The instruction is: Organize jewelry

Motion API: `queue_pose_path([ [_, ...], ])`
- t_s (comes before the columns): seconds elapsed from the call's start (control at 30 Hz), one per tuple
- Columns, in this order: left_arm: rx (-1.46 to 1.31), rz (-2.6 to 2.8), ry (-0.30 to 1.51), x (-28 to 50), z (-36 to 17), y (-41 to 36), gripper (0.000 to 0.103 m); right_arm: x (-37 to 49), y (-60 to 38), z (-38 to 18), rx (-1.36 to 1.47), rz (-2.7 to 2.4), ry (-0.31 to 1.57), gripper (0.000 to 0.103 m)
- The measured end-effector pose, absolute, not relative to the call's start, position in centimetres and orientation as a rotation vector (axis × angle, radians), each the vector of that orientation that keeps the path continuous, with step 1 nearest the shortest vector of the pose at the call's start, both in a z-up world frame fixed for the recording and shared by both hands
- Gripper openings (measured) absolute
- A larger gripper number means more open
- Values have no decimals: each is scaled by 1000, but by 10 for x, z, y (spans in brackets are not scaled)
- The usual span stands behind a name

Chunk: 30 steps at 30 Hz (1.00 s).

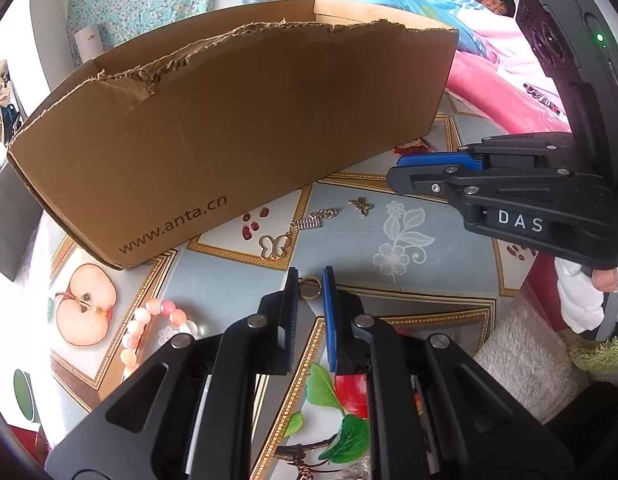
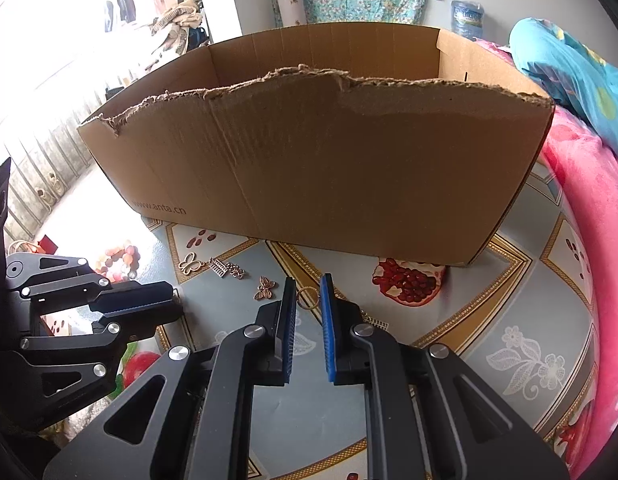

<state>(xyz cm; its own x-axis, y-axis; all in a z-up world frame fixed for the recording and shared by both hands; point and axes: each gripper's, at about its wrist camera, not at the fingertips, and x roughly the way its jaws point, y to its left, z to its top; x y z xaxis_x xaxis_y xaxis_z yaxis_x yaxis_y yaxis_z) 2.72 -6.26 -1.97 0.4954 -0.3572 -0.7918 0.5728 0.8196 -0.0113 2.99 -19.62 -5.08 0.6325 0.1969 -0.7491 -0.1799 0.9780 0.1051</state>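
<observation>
One torn cardboard box (image 2: 317, 168) stands on the fruit-patterned tablecloth (image 2: 509, 320) beside pink bedding (image 2: 589, 208).

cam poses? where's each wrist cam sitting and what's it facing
Left wrist: low over the table, facing the cardboard box; own left gripper around a ring, right gripper entering from the right.
Right wrist: low, facing the box; own right gripper around a key ring, left gripper at left.
Shared: box, butterfly charm.
</observation>
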Motion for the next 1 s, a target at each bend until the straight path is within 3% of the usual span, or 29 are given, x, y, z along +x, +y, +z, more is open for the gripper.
queue_pose_path([
  [0.33, 322, -563, 855, 22, -21, -67, 10, 12, -207, -40, 71, 222, 828, 12],
  [0.4, 323, -564, 845, 18, -19, -67, 0, 8, -207, -35, 74, 222, 815, 12],
  [0.63, 295, -564, 835, 12, -12, -61, 0, 0, -208, -22, 73, 233, 780, 12],
  [0.7, 288, -570, 834, 10, -10, -60, 6, -1, -207, -20, 71, 238, 775, 12],
  [0.77, 296, -566, 823, 9, -9, -60, 27, -3, -206, -19, 74, 244, 774, 13],
  [0.93, 344, -572, 821, 11, -15, -64, 28, -7, -204, -20, 90, 251, 777, 13],
  [1.0, 381, -562, 829, 13, -21, -67, 20, -8, -205, -19, 96, 251, 775, 13],
])
